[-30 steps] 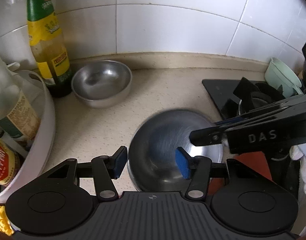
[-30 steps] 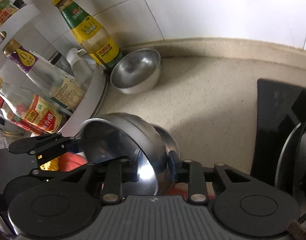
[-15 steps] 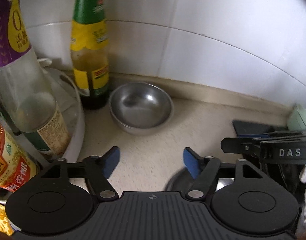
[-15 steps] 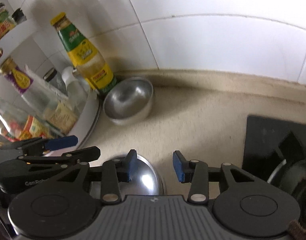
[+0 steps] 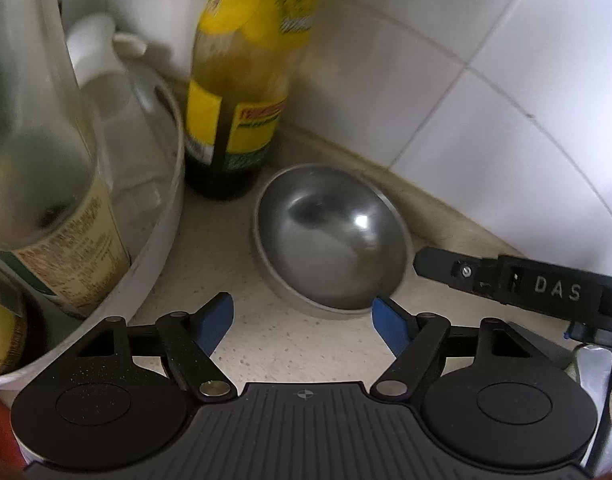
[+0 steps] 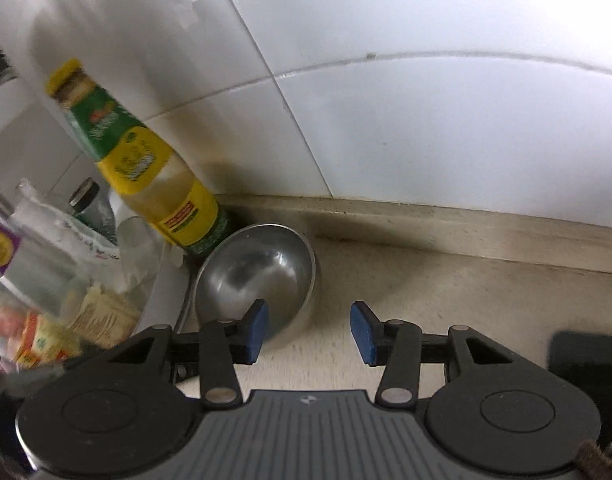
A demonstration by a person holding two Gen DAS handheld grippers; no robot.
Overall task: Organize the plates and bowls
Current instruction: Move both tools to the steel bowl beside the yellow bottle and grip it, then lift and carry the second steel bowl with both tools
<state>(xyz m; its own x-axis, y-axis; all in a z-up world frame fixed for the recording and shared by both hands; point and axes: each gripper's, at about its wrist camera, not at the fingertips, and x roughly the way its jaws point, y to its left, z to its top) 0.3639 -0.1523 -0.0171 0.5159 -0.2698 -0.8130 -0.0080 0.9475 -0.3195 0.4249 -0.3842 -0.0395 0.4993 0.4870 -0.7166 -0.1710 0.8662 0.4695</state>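
Blue-padded jaws of the left gripper (image 5: 301, 322) are standing apart with nothing between them; the right gripper (image 6: 309, 330) has just been opening, also empty. Beyond them, the steel bowl (image 5: 332, 236) is sitting upright on the beige counter (image 6: 446, 292), just beside the yellow-labelled bottle (image 5: 241, 92) near the tiled wall (image 6: 426, 100).

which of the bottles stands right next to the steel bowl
The bottle with the yellow and green label, standing alone on the counter beside the steel bowl; the others sit in the white rack.

You see one small steel bowl (image 5: 332, 236) sitting upright and empty on the countertop (image 5: 265, 344), close to its back edge.
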